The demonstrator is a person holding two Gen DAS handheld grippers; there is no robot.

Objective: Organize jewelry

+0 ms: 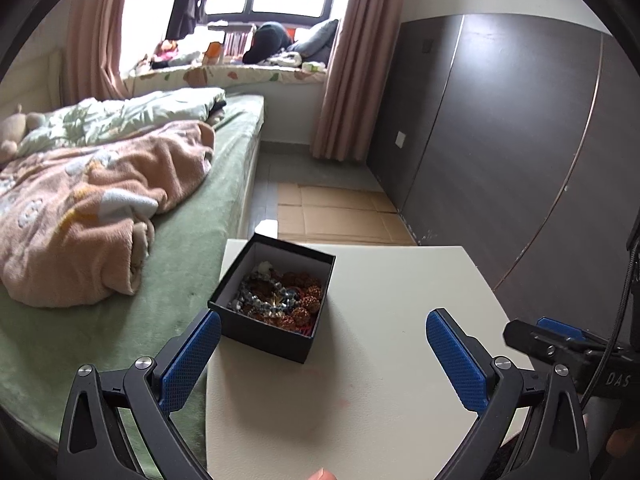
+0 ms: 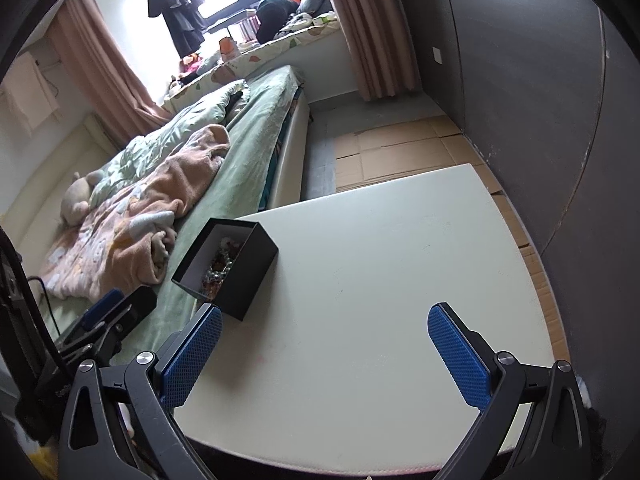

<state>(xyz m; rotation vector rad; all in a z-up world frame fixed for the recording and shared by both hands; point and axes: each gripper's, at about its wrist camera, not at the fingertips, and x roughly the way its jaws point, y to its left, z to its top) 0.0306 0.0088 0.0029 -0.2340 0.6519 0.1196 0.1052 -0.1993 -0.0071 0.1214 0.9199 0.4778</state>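
A black open box (image 1: pixel 256 326) stands on the white table (image 1: pixel 380 360) near its left edge. It holds a tangle of beaded jewelry (image 1: pixel 280 296), brown, silver and blue. My left gripper (image 1: pixel 323 324) is open and empty, just in front of the box, its left finger beside the box's near corner. In the right wrist view the box (image 2: pixel 248 276) stands at the table's (image 2: pixel 380 300) left edge with jewelry (image 2: pixel 219 268) inside. My right gripper (image 2: pixel 325 320) is open and empty over the table, right of the box.
A bed with a green sheet (image 1: pixel 192 240) and pink blanket (image 1: pixel 92 208) runs along the table's left side. A dark wardrobe (image 1: pixel 500 140) stands to the right. Flattened cardboard (image 1: pixel 340 216) lies on the floor beyond the table.
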